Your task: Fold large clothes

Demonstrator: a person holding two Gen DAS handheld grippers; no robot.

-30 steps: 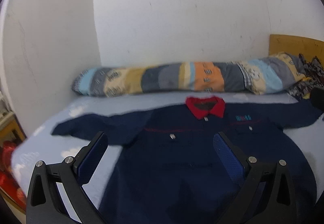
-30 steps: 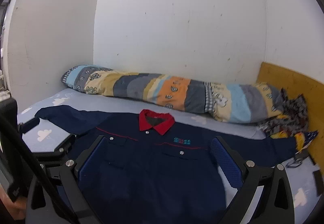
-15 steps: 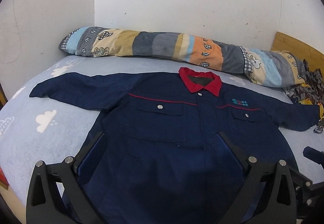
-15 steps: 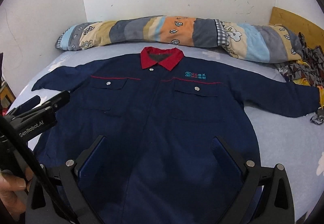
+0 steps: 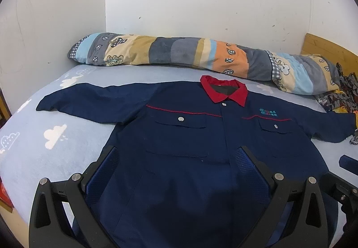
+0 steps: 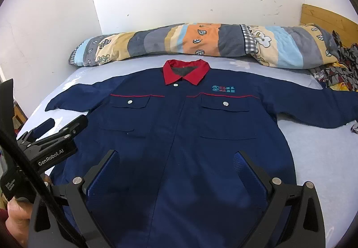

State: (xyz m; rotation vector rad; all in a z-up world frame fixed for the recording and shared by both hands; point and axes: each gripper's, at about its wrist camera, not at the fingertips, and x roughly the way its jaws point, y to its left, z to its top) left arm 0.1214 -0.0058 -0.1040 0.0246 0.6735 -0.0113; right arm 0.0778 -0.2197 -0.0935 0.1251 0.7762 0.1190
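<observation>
Lying flat and face-up on the light blue cloud-print sheet (image 5: 56,147), the navy work jacket (image 6: 179,131) has its red collar (image 6: 185,73) toward the wall and both sleeves stretched out to either side. Front buttoned; two flap pockets on the chest with silver snaps, red piping across, a small embroidered logo (image 6: 223,89) on one breast. Hem end lies nearest both grippers.

Left gripper (image 5: 179,171): fingers spread wide, blue pads facing each other, nothing between them; it hangs over the lower left part of the jacket. Right gripper (image 6: 176,171): likewise spread wide and empty, over the lower middle of the jacket. Whether either touches the cloth I cannot tell.

A hand (image 6: 15,210) grips the left tool's handle at the edge of the right wrist view.

Long striped bolster (image 5: 201,57) lies along the wall beyond the collar. Crumpled patterned cloth (image 6: 340,73) sits by the wooden headboard (image 6: 324,17).
</observation>
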